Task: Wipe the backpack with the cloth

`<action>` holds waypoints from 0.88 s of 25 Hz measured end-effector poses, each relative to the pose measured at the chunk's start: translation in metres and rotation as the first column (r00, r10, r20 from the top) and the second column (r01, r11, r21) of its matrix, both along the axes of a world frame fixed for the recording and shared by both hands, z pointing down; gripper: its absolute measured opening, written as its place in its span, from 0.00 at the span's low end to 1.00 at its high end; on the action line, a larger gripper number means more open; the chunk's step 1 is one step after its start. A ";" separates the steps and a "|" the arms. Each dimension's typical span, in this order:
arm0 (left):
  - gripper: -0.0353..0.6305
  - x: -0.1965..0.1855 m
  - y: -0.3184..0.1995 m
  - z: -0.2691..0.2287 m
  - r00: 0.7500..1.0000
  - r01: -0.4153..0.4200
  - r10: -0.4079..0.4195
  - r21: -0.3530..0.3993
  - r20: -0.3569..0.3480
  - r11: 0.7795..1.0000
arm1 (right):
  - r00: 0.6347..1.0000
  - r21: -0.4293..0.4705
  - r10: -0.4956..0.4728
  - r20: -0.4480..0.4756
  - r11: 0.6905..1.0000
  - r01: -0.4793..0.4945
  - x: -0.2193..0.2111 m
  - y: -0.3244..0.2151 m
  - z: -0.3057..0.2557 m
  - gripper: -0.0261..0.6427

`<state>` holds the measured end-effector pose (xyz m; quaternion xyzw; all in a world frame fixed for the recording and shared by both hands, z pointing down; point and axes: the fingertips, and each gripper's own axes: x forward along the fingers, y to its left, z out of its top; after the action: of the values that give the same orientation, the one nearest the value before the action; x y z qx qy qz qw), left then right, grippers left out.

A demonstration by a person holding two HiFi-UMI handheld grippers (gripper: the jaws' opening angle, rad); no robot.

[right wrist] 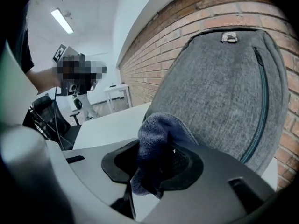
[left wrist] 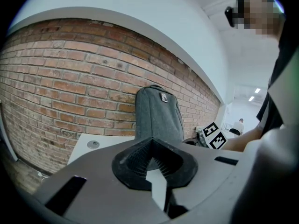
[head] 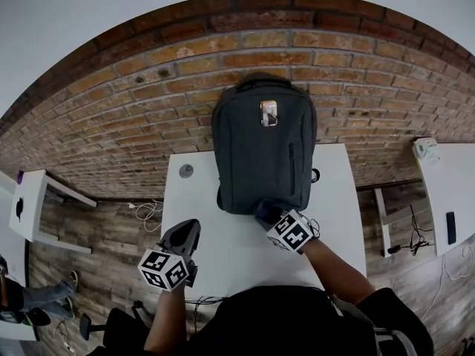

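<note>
Right gripper (head: 269,213) clamped the cloth (right wrist: 156,139) against the bottom of upright backpack (head: 263,154) | left gripper (head: 182,237) closed, empty, farther off

The backpack (head: 263,150) stands at the brick wall (head: 141,113) and fills the back middle of the counter (head: 237,254), so we have no straight reach to the wall there. On its left we have a wide open strip, broken only by a small round disc (head: 186,170) near the back. On its right the strip is narrower. Our left tongs (head: 187,232) are closed over the front left corner. Our right tongs (head: 269,215), clamped on the cloth (right wrist: 156,139), sit close against the backpack's base.
</note>
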<state>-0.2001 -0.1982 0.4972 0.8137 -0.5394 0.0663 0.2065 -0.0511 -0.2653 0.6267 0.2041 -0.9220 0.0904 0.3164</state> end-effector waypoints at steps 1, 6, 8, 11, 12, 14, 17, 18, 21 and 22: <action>0.04 -0.001 0.000 0.000 1.000 0.004 -0.004 -0.001 -0.002 1.000 | 1.000 0.008 -0.005 0.008 1.000 0.005 -0.005 -0.001 -0.004 0.22; 0.04 -0.006 0.000 0.002 1.000 0.017 -0.017 0.002 -0.009 1.000 | 0.998 0.061 -0.019 0.062 0.998 0.016 -0.023 -0.008 -0.033 0.22; 0.04 -0.008 -0.001 0.002 1.000 0.022 -0.022 0.004 -0.015 1.000 | 0.995 0.105 0.004 0.102 0.994 -0.015 -0.026 -0.018 -0.051 0.22; 0.04 -0.010 0.002 0.006 0.999 0.031 -0.031 -0.004 -0.022 1.000 | 0.988 0.165 0.067 0.142 0.982 -0.091 -0.023 -0.040 -0.081 0.22; 0.04 -0.011 0.003 0.008 0.999 0.034 -0.034 -0.008 -0.023 0.999 | 0.985 0.184 0.086 0.148 0.976 -0.113 -0.023 -0.047 -0.091 0.22; 0.04 -0.014 0.005 0.010 0.999 0.038 -0.039 -0.012 -0.025 0.999 | 0.980 0.217 0.119 0.160 0.964 -0.153 -0.022 -0.065 -0.109 0.22; 0.04 -0.018 0.005 0.010 0.999 0.048 -0.048 -0.012 -0.026 0.999 | 0.962 0.227 0.182 0.201 0.947 -0.227 -0.020 -0.096 -0.140 0.22; 0.04 -0.019 0.005 0.010 0.998 0.052 -0.052 -0.012 -0.027 0.999 | 0.956 0.234 0.203 0.212 0.939 -0.252 -0.018 -0.107 -0.150 0.22; 0.04 -0.023 0.008 0.010 0.998 0.064 -0.064 -0.012 -0.029 0.998 | 0.936 0.263 0.264 0.232 0.909 -0.322 -0.014 -0.141 -0.179 0.22; 0.04 -0.024 0.008 0.010 0.997 0.067 -0.067 -0.013 -0.029 0.998 | 0.929 0.271 0.285 0.238 0.899 -0.345 -0.012 -0.153 -0.188 0.22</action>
<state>-0.2241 -0.1897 0.5075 0.7948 -0.5627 0.0506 0.2216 -0.0634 -0.4182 0.4391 0.3883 -0.9054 0.0148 0.1711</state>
